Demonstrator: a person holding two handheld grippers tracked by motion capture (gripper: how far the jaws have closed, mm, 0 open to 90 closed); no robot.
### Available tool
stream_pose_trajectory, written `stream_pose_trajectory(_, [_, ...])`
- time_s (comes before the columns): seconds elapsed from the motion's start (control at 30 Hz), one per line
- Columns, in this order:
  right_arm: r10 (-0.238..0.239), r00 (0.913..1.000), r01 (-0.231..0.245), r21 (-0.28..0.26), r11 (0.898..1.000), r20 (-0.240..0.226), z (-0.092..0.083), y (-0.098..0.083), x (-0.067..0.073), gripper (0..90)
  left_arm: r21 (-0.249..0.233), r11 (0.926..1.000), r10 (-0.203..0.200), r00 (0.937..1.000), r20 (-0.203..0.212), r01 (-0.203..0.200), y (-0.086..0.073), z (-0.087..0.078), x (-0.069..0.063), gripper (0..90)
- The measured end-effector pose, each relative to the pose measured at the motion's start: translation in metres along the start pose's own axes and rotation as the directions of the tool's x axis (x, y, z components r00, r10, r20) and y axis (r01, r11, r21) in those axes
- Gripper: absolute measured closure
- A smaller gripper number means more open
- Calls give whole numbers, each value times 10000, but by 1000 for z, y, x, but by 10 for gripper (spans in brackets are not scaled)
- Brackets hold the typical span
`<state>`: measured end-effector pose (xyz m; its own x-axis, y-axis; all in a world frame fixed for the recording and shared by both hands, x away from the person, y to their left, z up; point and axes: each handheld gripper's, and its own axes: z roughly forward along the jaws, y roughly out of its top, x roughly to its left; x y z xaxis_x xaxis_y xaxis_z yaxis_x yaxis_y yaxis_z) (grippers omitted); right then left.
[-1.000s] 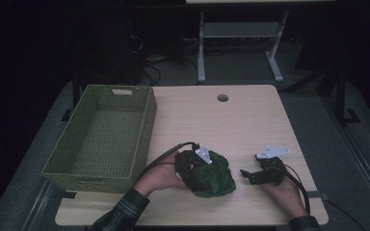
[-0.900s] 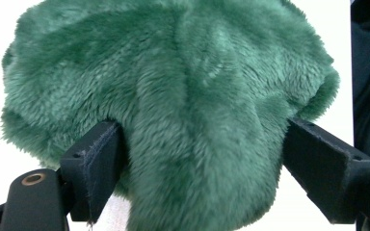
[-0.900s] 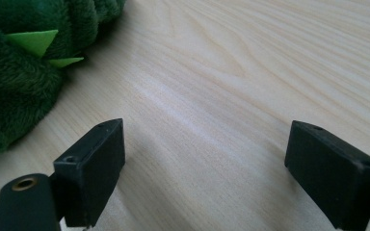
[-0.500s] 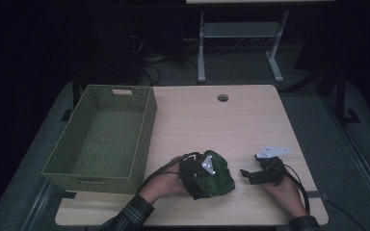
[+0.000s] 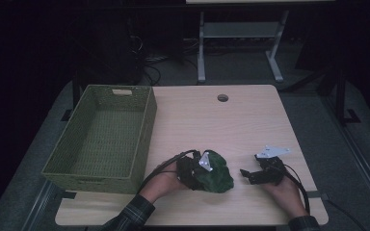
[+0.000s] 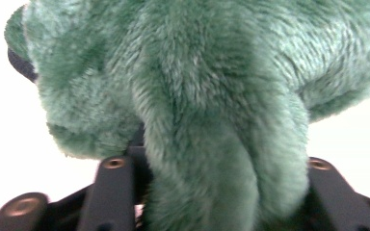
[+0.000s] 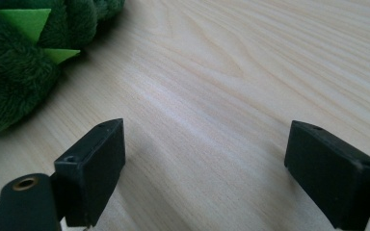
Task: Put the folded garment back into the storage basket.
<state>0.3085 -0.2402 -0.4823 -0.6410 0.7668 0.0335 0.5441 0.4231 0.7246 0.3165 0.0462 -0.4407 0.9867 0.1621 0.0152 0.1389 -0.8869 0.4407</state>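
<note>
Wooden table, fuzzy green plush toy clamped in left gripper fingers, right gripper fingers apart

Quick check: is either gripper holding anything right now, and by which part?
The left gripper is shut on the green plush toy, clamping a hanging fold or limb of it; which part cannot be told. The right gripper is open and holds nothing.
</note>
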Motion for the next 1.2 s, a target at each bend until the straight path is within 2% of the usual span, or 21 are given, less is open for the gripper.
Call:
stream_pose_trajectory(0.2, [9, 10000, -9, 3, 10000, 3, 0, 0, 0, 140, -230, 9994, -267, 9992, 283, 273, -1, -6, 5, 697])
stream_pose_trajectory(0.43, [15, 10000, -15, 6, 10000, 7, 0, 0, 0, 140, -331, 9981, -509, 9984, 241, 516, 1, -17, 8, 722])
stream_pose_trajectory(0.77, [16, 10000, -16, 24, 10000, 5, 0, 0, 0, 140, -636, 9961, -607, 9982, 32, 608, 7, -52, 16, 719])
stream_pose_trajectory(1.03, [24, 10000, -24, 1, 10000, 5, 0, 0, 0, 140, -891, 9920, -904, 9959, -42, 897, 8, -84, 27, 717])
stream_pose_trajectory(1.2, [34, 10000, -34, 7, 10000, 3, 0, 0, 0, 140, -991, 9898, -1052, 9941, -267, 1021, 6, -106, 34, 716])
